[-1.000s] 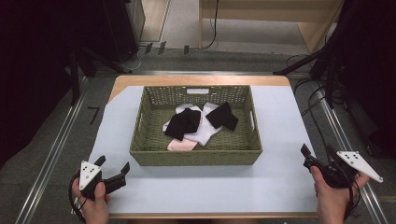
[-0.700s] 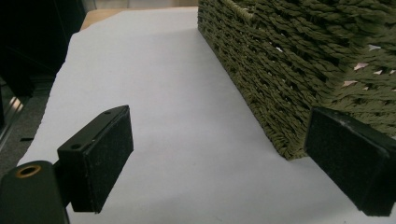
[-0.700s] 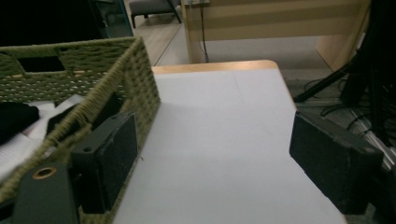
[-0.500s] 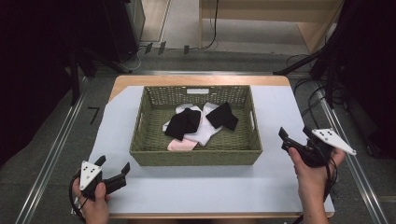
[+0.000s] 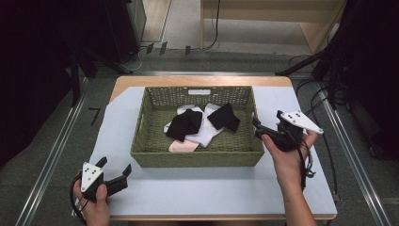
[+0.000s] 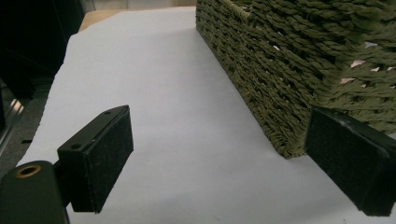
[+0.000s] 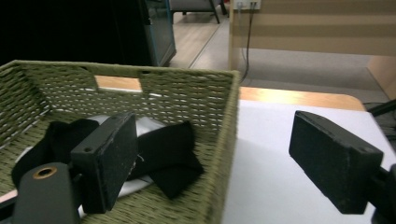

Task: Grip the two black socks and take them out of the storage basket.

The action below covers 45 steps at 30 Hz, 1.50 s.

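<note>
Hand-held gripper, right (image 5: pixel 258 127), open at my basket's (image 5: pixel 197 159) rim; left (image 5: pixel 114 172) open, idle. Socks (image 5: pixel 202 123) probably all ungrabbed yet.

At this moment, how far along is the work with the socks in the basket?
Nothing looks done: the black socks, white sock and pink sock all lie in the basket. In hand: the right gripper, jaws open and empty, is at the basket's right rim. The left gripper rests open on the sheet near the front left corner. Any handling of the socks is left.
</note>
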{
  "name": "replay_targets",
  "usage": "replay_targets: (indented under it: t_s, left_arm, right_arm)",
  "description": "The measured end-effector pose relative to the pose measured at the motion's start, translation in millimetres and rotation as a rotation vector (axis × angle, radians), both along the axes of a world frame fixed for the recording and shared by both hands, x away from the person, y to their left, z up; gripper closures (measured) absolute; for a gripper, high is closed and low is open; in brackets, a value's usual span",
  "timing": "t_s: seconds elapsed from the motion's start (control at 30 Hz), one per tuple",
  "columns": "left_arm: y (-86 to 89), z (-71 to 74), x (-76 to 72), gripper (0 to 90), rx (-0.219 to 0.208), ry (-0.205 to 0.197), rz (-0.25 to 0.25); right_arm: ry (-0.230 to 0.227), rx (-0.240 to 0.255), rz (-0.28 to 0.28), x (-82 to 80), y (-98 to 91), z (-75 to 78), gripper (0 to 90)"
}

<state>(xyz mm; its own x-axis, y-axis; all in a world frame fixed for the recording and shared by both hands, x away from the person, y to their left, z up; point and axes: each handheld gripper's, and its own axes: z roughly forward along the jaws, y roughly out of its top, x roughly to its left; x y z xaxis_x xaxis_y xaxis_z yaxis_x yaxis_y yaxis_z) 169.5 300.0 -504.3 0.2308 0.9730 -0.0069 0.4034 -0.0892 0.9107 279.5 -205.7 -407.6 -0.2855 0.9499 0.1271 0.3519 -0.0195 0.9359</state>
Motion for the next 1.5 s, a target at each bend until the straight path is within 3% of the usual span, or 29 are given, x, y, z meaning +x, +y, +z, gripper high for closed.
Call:
replay_targets:
  t_s: [0.3,0.43,0.67,0.8,1.0,1.2,1.5]
  left_arm:
    - [-0.2,-0.1,0.0,9.2,0.006,-0.001,-0.003]
    - [-0.1,0.0,-0.1,9.2,0.006,-0.002,-0.004]
    - [-0.1,0.0,-0.2,9.2,0.008,-0.003,-0.003]
    - [-0.1,0.0,-0.1,9.2,0.006,-0.002,-0.002]
    - [0.0,0.0,-0.1,9.2,0.005,-0.001,-0.003]
    - [-0.1,-0.1,0.1,9.2,0.002,-0.001,-0.002]
    - [-0.1,-0.1,0.3,9.2,0.007,0.001,-0.006]
  right_arm:
    - [0.016,-0.021,0.054,16.6,33.9,2.7,15.7]
    - [0.055,-0.039,0.075,25.7,51.7,4.7,15.0]
    - [0.041,-0.045,0.089,32.5,66.2,11.2,16.6]
    - [0.037,-0.051,0.110,39.3,77.3,9.8,19.8]
    - [0.066,-0.073,0.157,54.8,100.0,2.2,25.9]
    - [0.064,-0.055,0.195,67.7,119.7,-5.2,30.2]
    - [0.164,-0.101,0.277,80.1,157.1,-16.6,33.0]
